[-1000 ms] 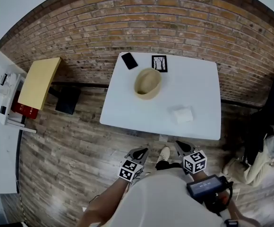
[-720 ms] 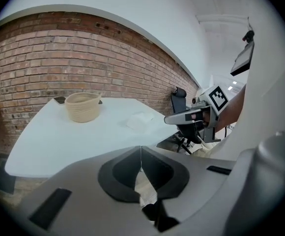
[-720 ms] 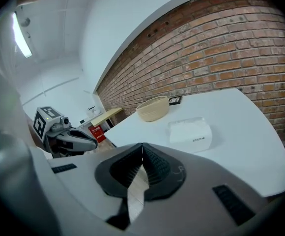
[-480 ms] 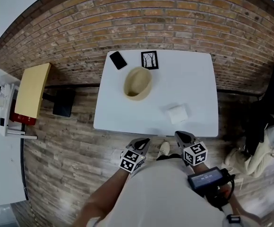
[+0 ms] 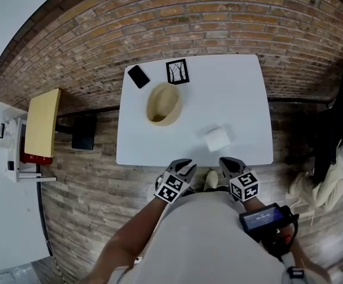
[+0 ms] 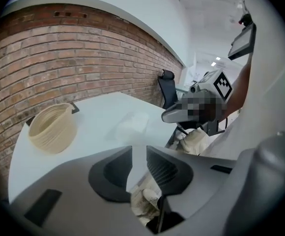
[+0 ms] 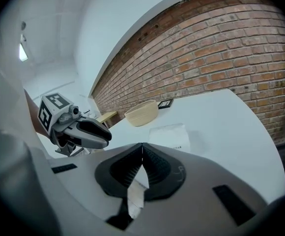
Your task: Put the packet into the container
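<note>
On the white table point(image 5: 242, 87), head view: packet point(image 5: 217, 138) lies flat near the 6 o'clock edge. Woven container point(image 5: 163, 104) sits well apart at its 10 o'clock. Left gripper point(image 5: 183, 167) and right gripper point(image 5: 229, 164) hover at the near edge, clear of the packet.

Left gripper view: jaws have just been opening; narrow gap, nothing between. Packet at 12 o'clock, container at 10.

Right gripper view: jaw tips pressed together, gripping nothing. Packet at 1 o'clock, container beyond at 12.
</note>
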The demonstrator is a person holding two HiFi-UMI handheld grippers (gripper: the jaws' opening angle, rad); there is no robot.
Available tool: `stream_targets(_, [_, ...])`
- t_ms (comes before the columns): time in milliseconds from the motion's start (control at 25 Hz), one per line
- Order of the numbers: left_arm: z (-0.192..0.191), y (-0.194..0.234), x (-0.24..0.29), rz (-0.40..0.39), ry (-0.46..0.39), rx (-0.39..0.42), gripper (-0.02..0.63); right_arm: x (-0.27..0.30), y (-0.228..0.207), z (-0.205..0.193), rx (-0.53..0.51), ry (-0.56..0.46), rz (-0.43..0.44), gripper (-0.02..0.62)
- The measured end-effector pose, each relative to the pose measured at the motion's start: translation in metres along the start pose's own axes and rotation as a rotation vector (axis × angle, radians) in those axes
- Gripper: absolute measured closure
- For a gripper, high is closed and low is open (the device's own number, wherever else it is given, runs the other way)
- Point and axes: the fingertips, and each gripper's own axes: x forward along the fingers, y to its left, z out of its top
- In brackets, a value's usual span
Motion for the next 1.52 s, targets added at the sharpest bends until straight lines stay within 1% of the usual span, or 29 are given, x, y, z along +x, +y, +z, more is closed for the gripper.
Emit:
stream_targets(80, [0.009,-0.001,0.012,-0.024,0.019,0.023,0.503,-0.003,-0.007,-0.001,0.013,-0.004,-0.019,0.588])
stream_targets(160, [0.023,-0.001,0.025,-0.040,0.029,0.052,0.482,-0.007,-0.014,-0.001,0.023,-0.009,-0.040,0.588])
stream_targets(240, [0.038,-0.001,0.040,-0.042,0.040,0.105,0.460,-0.013,-0.021,0.001,0.036,-0.022,-0.062,0.588])
stream_targets(320, [0.050,0.002,0.055,-0.043,0.063,0.166,0.408,-0.018,-0.028,0.002,0.054,-0.036,-0.089,0.588])
stream_targets(400, [0.058,0.004,0.069,-0.054,0.099,0.227,0.362,-0.022,-0.034,0.001,0.075,-0.044,-0.118,0.588])
stream_targets(480, [0.063,0.005,0.084,-0.077,0.143,0.273,0.359,-0.024,-0.039,0.000,0.088,-0.044,-0.142,0.588])
stream_targets(520, [0.064,0.006,0.091,-0.089,0.164,0.288,0.342,-0.025,-0.040,0.000,0.093,-0.044,-0.151,0.588])
stream_targets(600, [0.066,0.007,0.104,-0.113,0.206,0.310,0.280,-0.027,-0.043,0.002,0.103,-0.049,-0.168,0.588])
stream_targets(720, [0.062,0.006,0.120,-0.138,0.277,0.343,0.225,-0.030,-0.047,0.004,0.113,-0.049,-0.193,0.588])
stream_targets(800, [0.058,0.008,0.129,-0.136,0.317,0.367,0.224,-0.032,-0.053,0.006,0.115,-0.045,-0.211,0.588])
stream_targets(880, [0.056,0.010,0.135,-0.122,0.334,0.388,0.224,-0.034,-0.057,0.007,0.122,-0.044,-0.230,0.588])
stream_targets(960, [0.056,0.011,0.136,-0.113,0.332,0.393,0.225,-0.037,-0.060,0.007,0.131,-0.045,-0.247,0.588])
stream_targets(1040, [0.056,0.011,0.135,-0.121,0.321,0.383,0.230,-0.038,-0.061,0.006,0.138,-0.043,-0.261,0.588])
stream_targets(1200, [0.056,0.011,0.127,-0.146,0.301,0.381,0.277,-0.034,-0.059,0.009,0.142,-0.042,-0.272,0.588])
stream_targets(1360, [0.048,0.017,0.112,-0.172,0.293,0.341,0.299,-0.025,-0.054,0.019,0.124,-0.037,-0.267,0.588])
stream_targets(1520, [0.042,0.036,0.090,-0.166,0.259,0.284,0.306,-0.003,-0.051,0.036,0.080,-0.031,-0.239,0.588])
